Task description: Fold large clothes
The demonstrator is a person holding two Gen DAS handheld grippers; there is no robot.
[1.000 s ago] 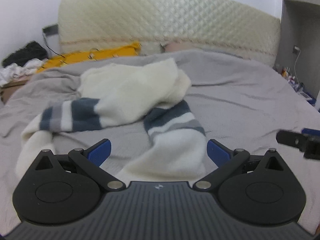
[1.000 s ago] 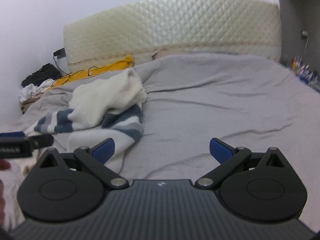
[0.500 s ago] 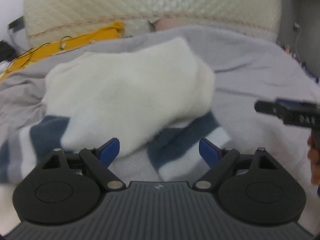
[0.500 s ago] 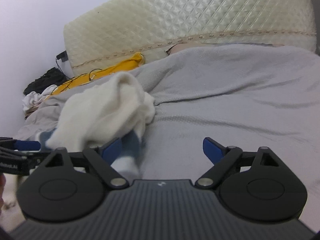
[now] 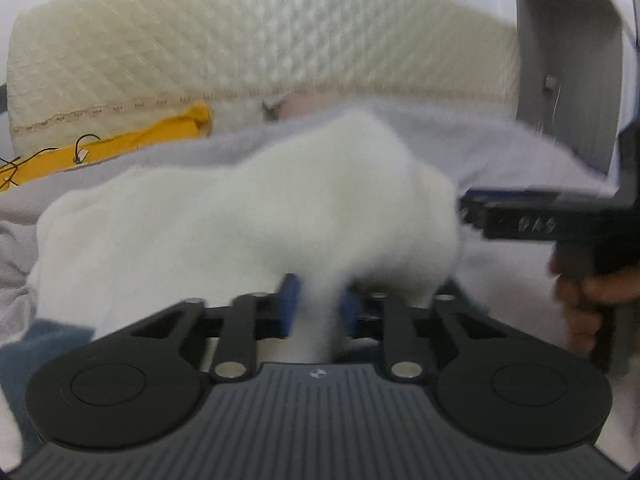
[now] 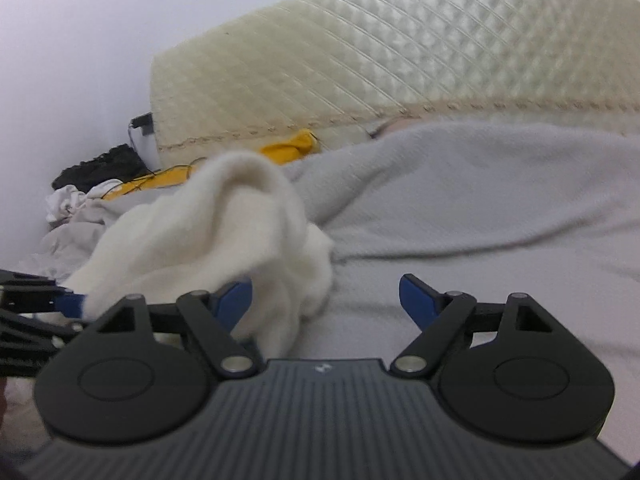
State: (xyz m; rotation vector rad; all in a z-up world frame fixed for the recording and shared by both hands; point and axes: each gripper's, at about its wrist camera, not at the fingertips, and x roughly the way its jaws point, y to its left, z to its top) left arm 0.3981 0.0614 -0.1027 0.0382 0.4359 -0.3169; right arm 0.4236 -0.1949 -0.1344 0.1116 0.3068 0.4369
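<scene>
A cream fleece garment (image 5: 248,216) with blue and grey stripes lies crumpled on the grey bed sheet (image 6: 460,200). My left gripper (image 5: 318,304) is shut on a fold of its cream fabric, which bunches between the blue pads. The view is blurred. My right gripper (image 6: 326,294) is open, its left finger beside the garment's right edge (image 6: 256,232), nothing between the jaws. The right gripper also shows in the left wrist view (image 5: 536,220), just right of the garment. The left gripper shows at the left edge of the right wrist view (image 6: 36,304).
A quilted cream headboard (image 6: 360,60) stands behind the bed. A yellow cloth with black cables (image 5: 120,144) lies at the back left. Dark and white clothes (image 6: 92,176) are piled at the far left. A grey cabinet (image 5: 568,60) stands at the right.
My left gripper moved forward into the garment and shut on its cream fabric. My right gripper moved closer to the garment's right edge and stayed open.
</scene>
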